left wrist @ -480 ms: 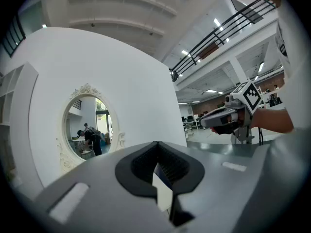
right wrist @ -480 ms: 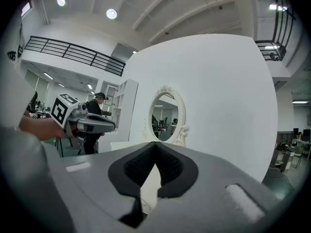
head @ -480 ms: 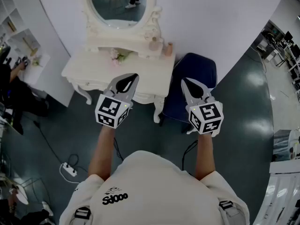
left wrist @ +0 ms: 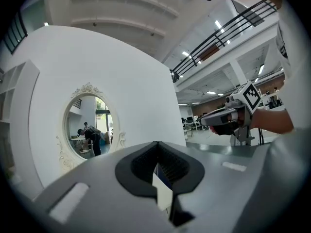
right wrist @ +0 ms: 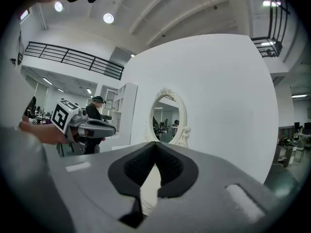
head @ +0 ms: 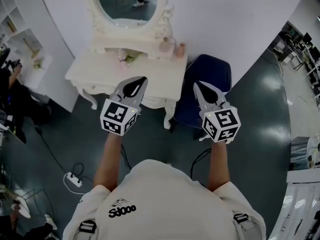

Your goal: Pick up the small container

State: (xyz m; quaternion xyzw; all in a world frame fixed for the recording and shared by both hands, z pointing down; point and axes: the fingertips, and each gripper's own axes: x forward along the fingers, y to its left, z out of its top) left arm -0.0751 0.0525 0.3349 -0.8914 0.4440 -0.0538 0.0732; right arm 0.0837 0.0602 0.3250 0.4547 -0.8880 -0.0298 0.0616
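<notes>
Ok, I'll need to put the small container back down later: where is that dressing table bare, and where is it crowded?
The dressing table is bare along its left side and front, from the left edge up to the flowers. It is crowded at the back right corner beside the mirror, where a pale bottle and a pink container stand close together.

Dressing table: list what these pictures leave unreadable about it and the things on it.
- Head view: small containers, back right corner, too small to tell lids or contents.
- Head view: left gripper covers part of the dressing table front edge.
- Head view: mirror top cut off by the upper edge.
- Right gripper view: the right gripper itself hides nearly all the tabletop.
</notes>
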